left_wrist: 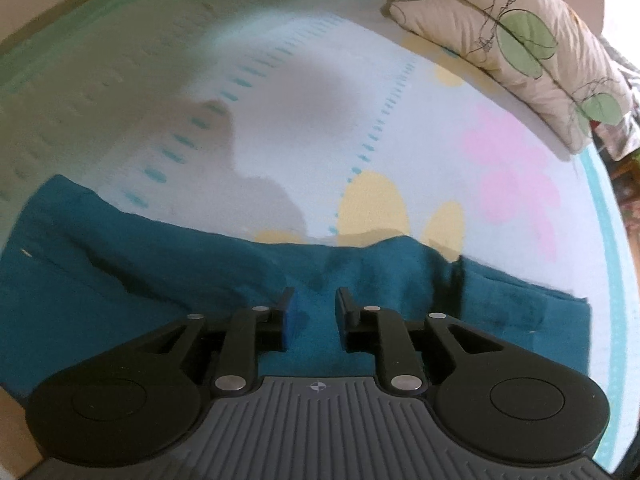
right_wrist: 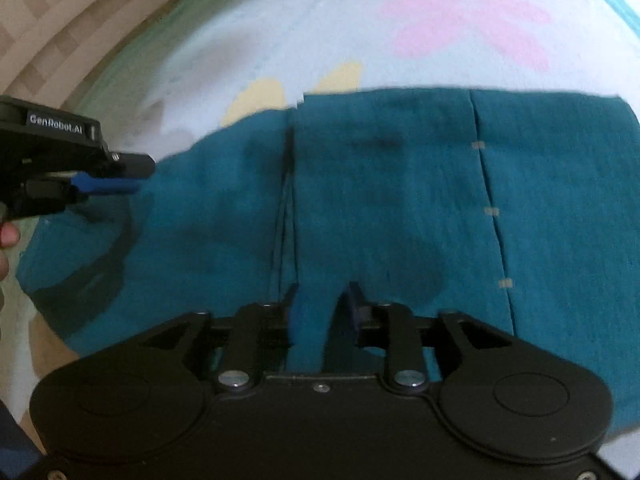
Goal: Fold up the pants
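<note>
Teal pants (right_wrist: pixel 392 208) spread flat across a bedsheet (left_wrist: pixel 400 132) printed with pink and yellow shapes, one layer folded over another with straight edges running front to back. Left gripper (left_wrist: pixel 316 312) hovering over the cloth, fingers parted, nothing between the pads, only fabric lying underneath. Right gripper (right_wrist: pixel 322 308) low over the pants, jaws apart, a raised ridge of teal cloth standing in the gap; cannot tell whether the pads still press it. Leaf-patterned pillow (left_wrist: pixel 516 40) at the far edge of the bed.
</note>
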The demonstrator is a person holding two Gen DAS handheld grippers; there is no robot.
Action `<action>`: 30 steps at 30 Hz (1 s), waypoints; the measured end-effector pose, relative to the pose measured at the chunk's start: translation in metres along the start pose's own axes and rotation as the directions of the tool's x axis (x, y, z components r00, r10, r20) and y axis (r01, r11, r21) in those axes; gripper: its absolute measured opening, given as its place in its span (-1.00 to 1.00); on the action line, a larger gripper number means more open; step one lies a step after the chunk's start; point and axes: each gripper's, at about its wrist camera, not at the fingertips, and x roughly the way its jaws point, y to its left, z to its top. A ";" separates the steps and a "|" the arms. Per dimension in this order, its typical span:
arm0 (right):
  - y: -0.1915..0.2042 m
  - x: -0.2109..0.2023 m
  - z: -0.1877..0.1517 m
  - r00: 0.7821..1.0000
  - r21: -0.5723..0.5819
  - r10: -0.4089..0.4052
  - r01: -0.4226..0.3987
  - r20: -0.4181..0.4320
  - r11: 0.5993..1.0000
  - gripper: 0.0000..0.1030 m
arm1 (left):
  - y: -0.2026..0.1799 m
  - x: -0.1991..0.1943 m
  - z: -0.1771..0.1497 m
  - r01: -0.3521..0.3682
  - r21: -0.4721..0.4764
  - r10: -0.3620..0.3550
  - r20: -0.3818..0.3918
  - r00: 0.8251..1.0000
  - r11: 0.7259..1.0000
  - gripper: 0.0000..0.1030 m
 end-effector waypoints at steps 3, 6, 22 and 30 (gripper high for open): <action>0.003 0.002 -0.002 1.000 -0.049 -0.015 0.015 0.008 0.999 -0.23 | -0.001 -0.009 0.000 -0.036 0.018 0.036 0.043 0.998 0.999 -0.61; 0.008 0.005 -0.004 1.000 -0.099 -0.028 0.029 0.013 0.995 -0.23 | -0.006 -0.024 -0.001 -0.064 0.050 0.059 0.102 0.993 0.997 -0.61; 0.004 0.008 0.011 0.999 -0.110 -0.014 0.008 -0.049 0.994 -0.23 | 0.102 -0.102 0.033 -0.090 0.055 0.087 0.051 0.995 0.994 -0.58; 0.008 0.010 0.012 0.998 -0.113 -0.019 0.011 -0.067 0.994 -0.23 | 0.167 -0.084 0.015 -0.017 -0.067 0.013 -0.056 0.998 0.998 -0.57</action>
